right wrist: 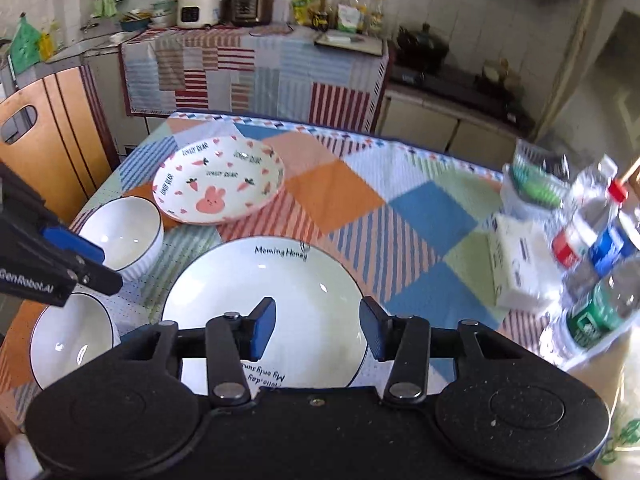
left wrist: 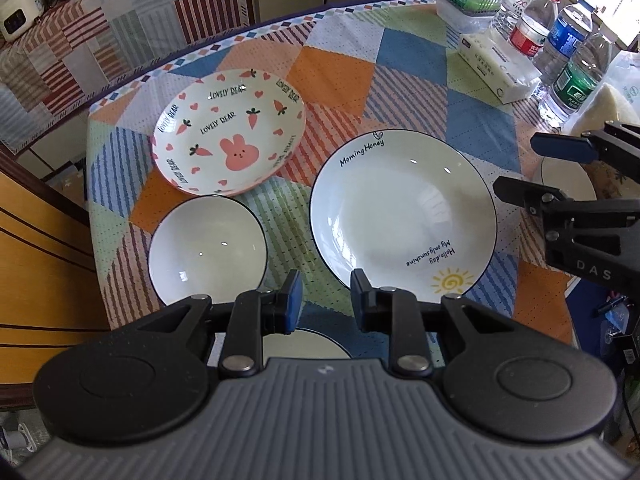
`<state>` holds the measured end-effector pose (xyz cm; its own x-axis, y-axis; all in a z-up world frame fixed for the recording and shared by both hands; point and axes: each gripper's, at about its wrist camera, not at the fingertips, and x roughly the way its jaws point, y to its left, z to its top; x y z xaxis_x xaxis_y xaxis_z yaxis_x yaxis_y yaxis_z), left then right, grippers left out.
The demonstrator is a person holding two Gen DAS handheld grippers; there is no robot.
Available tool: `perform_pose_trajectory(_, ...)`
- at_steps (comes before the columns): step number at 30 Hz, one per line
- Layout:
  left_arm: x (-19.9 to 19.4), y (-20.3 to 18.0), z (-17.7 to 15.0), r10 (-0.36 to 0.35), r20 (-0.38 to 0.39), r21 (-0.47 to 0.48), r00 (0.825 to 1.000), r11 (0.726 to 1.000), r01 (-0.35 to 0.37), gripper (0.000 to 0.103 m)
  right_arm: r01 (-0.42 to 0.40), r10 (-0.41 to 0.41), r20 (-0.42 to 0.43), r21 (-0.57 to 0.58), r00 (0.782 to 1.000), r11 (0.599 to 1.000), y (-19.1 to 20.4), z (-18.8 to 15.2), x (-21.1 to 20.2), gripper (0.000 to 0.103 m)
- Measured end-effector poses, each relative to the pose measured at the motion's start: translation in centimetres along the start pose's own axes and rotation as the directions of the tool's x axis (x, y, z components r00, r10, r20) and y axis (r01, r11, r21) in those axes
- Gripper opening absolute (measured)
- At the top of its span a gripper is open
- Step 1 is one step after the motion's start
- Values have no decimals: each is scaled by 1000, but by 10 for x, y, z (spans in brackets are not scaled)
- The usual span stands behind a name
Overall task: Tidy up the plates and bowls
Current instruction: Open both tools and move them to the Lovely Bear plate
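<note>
Left at nine o'clock: small white bowl point(left wrist: 207, 249), beside left gripper point(left wrist: 325, 298), spread and empty. Above, toward eleven: rabbit plate point(left wrist: 228, 132) on patchwork surface point(left wrist: 404, 64). Centre: sun plate point(left wrist: 403, 216). Right at three: right gripper point(right wrist: 318, 330), spread, empty. Best pinching each rim squarely, lifting level, nesting like with like.

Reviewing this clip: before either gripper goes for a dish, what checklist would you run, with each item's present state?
1. Left gripper open, nothing held: ok.
2. Right gripper open, nothing held: ok.
3. Large sun plate lies flat, nothing on it: ok.
4. Rabbit plate lies level: not ok, it tilts, its edge seemingly propped on the far white bowl.
5. Near white bowl upright, empty: ok.
6. Bottles apart from the dishes: ok.
</note>
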<state>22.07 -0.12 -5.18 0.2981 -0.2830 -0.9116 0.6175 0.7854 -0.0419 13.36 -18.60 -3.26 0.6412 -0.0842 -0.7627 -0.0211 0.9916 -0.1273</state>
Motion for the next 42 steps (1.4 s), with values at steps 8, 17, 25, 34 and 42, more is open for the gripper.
perform_pose_trajectory(8,-28,28,1,50,61,28,997,998,-52,31,-104,105,41,-18,994,994,12,17,-11,62)
perform_pose_trajectory(17,-30,73,17,87,61,19,994,996,-89,42,-189,194,29,-124,981,974,25,54,9,67)
perform_pose_trajectory(25,2,103,41,117,46,13,992,993,-118,57,-300,304,42,-86,952,950,25,91,55,69)
perform_pose_trajectory(34,81,142,66,68,15,-64,998,996,-67,63,-352,352,-1,70,936,934,15,94,151,70)
perform_pose_trajectory(42,138,163,74,134,18,-60,991,989,-132,63,-349,355,-63,86,933,933,21,87,187,69)
